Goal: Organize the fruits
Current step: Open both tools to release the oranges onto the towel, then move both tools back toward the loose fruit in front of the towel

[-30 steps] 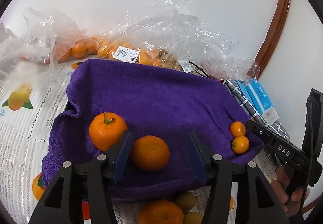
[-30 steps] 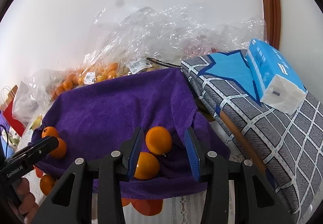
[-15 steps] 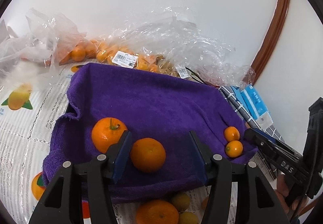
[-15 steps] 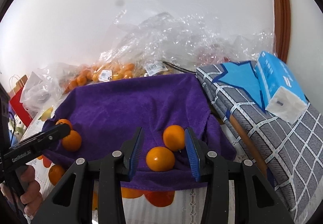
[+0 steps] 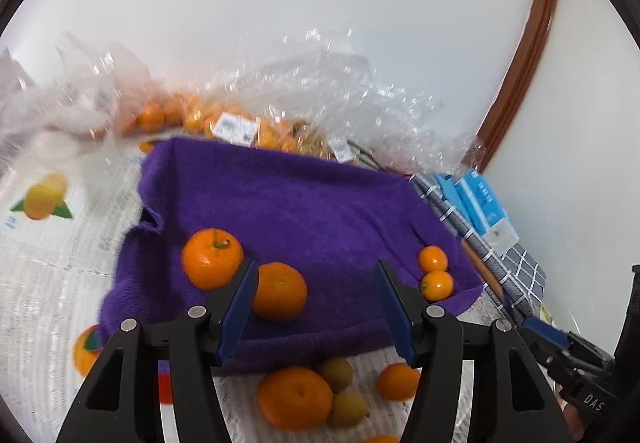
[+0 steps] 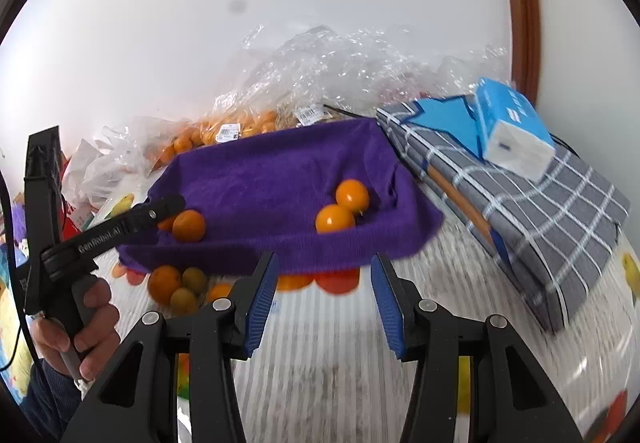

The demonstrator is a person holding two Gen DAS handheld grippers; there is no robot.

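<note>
A box lined with a purple towel holds two large oranges at its left and two small kumquats at its right; the towel and kumquats also show in the right wrist view. My left gripper is open and empty, just in front of the second orange. My right gripper is open and empty, above the tablecloth in front of the box. Loose fruit lies on the table before the box.
Clear plastic bags of small oranges lie behind the box by the wall. A grey checked folded cloth with a blue tissue pack lies to the right. The fruit-print tablecloth covers the table.
Both grippers have pulled back and up from the box. The right gripper has moved off the two kumquats, which now lie in the towel, and its fingers stand wider apart.
</note>
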